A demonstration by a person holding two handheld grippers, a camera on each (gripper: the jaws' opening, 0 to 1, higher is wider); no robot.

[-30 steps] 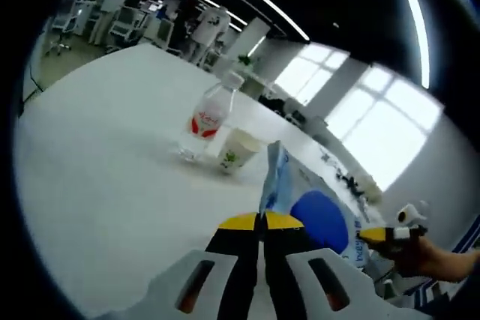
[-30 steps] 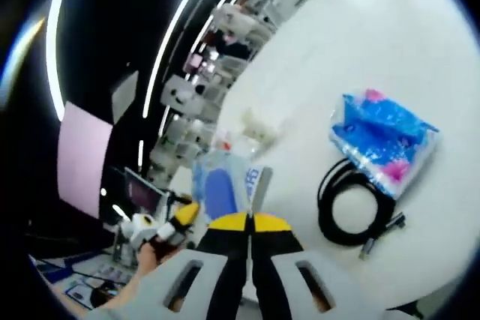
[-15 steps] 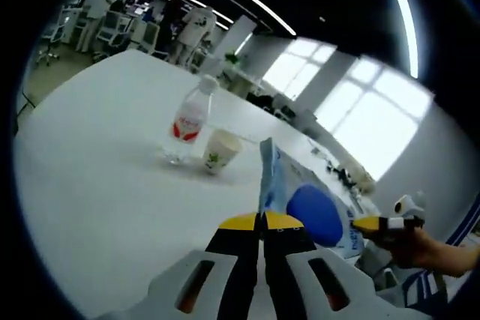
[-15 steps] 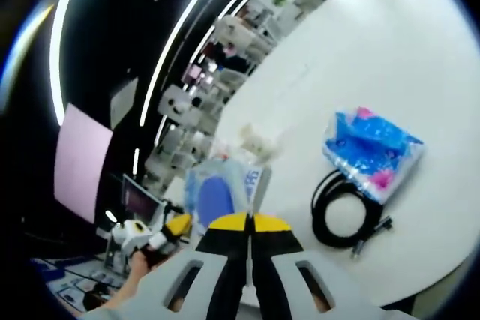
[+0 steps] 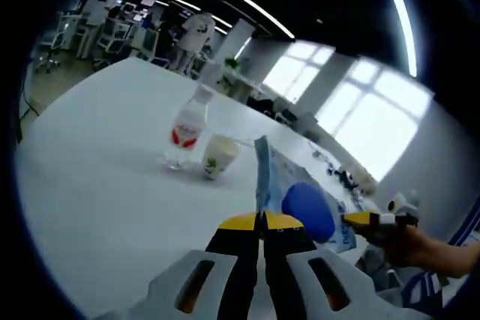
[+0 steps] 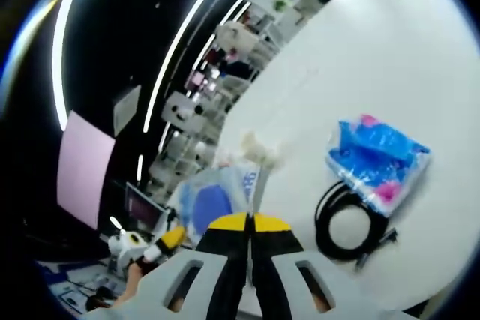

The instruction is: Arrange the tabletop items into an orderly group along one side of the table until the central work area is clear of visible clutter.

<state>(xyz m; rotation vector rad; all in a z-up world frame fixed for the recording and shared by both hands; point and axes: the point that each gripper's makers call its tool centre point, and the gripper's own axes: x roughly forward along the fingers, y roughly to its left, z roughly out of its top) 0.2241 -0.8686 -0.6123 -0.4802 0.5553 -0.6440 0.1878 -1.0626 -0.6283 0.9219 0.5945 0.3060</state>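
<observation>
Between both tongs (image 5: pixel 262 219) (image 6: pixel 251 220), blue bag (image 5: pixel 300 200) pinched, lower edge hidden

Opposed views (sharing blue packet (image 5: pixel 300 196))

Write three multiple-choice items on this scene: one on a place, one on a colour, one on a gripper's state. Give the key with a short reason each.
1. Where does the paper cup stand?
A. beside the water bottle
B. on the coiled black cable
C. inside the blue-and-pink pack

2. What colour is the bottle's label?
A. green
B. red
C. black

3. How is the left gripper?
A. wide open over the cup
B. shut on the pale blue bag
C. shut on the cable

Key: 1 A, the cup stands on the table close by the bottle. 2 B, a red band wraps the bottle's middle. 3 B, its yellow-tipped jaws meet on the bag's upright edge.
</observation>
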